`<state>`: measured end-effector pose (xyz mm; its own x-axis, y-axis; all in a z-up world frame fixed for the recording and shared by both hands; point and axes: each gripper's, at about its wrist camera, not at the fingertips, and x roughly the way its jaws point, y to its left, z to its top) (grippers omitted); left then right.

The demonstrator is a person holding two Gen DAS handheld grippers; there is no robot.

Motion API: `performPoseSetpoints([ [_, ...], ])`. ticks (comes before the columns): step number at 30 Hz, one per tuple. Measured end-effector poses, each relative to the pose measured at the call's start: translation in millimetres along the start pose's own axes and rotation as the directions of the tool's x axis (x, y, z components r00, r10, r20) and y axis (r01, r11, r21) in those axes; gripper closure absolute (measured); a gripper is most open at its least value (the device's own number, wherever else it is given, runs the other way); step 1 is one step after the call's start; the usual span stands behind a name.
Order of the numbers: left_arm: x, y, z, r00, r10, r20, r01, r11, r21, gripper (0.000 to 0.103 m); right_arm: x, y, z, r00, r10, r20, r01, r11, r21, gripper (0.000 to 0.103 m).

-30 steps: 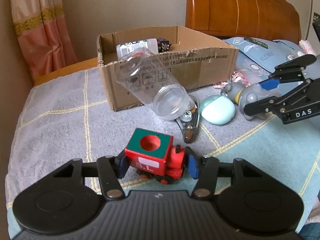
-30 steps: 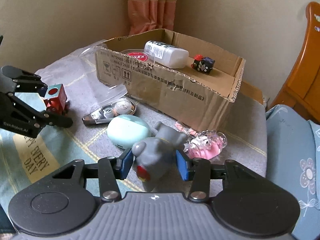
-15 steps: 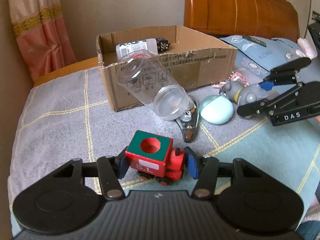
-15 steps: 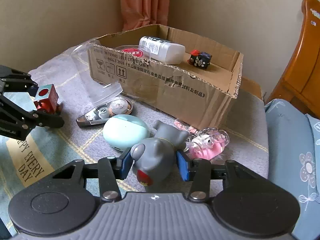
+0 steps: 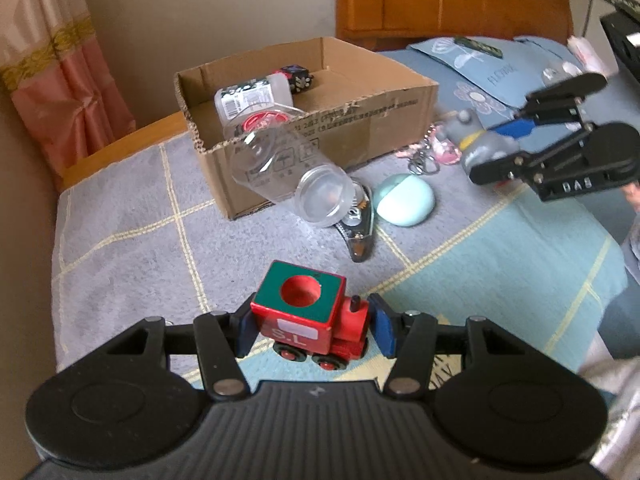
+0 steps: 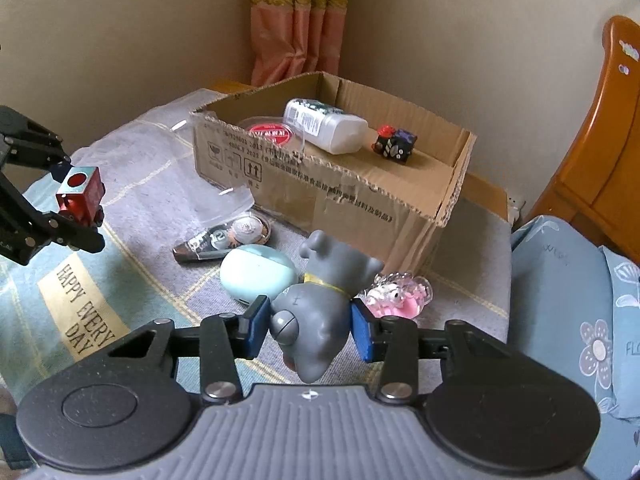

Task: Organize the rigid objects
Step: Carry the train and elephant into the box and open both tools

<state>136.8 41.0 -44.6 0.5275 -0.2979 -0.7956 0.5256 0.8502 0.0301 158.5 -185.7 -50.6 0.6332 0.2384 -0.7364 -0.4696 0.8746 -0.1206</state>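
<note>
My left gripper (image 5: 312, 326) is shut on a red toy train (image 5: 310, 318) with a green top and holds it above the blanket; the train also shows in the right wrist view (image 6: 80, 194). My right gripper (image 6: 308, 326) is shut on a grey toy animal (image 6: 320, 300) and holds it lifted, right of the cardboard box (image 5: 304, 120); the animal also shows in the left wrist view (image 5: 476, 140). The box (image 6: 328, 196) holds a white bottle (image 6: 324, 126), a red-lidded tub (image 6: 270, 134) and a dark cube toy (image 6: 396, 146).
A clear plastic jar (image 5: 288, 176) leans on the box front. A correction tape (image 5: 358, 224), a mint case (image 5: 406, 200) and a pink keychain (image 6: 398, 292) lie on the blanket. A wooden headboard (image 5: 440, 0) stands behind; a curtain (image 6: 296, 20) hangs in the corner.
Both grippers have risen with their toys. The grey animal has left the blanket and moved up and toward the box. The train is higher too.
</note>
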Motion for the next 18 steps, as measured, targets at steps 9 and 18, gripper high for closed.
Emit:
performPoseSetpoints([
  [9, -25, 0, 33, 0.999, -0.050, 0.003, 0.050, 0.997, 0.052, 0.048, -15, -9, 35, 0.999, 0.002, 0.044, 0.000, 1.000, -0.028, 0.055],
  [18, -29, 7, 86, 0.997, -0.026, 0.079, 0.018, 0.994, 0.108, 0.048, -3, -30, 78, 0.997, -0.023, 0.078, 0.026, 0.999, -0.034, 0.055],
])
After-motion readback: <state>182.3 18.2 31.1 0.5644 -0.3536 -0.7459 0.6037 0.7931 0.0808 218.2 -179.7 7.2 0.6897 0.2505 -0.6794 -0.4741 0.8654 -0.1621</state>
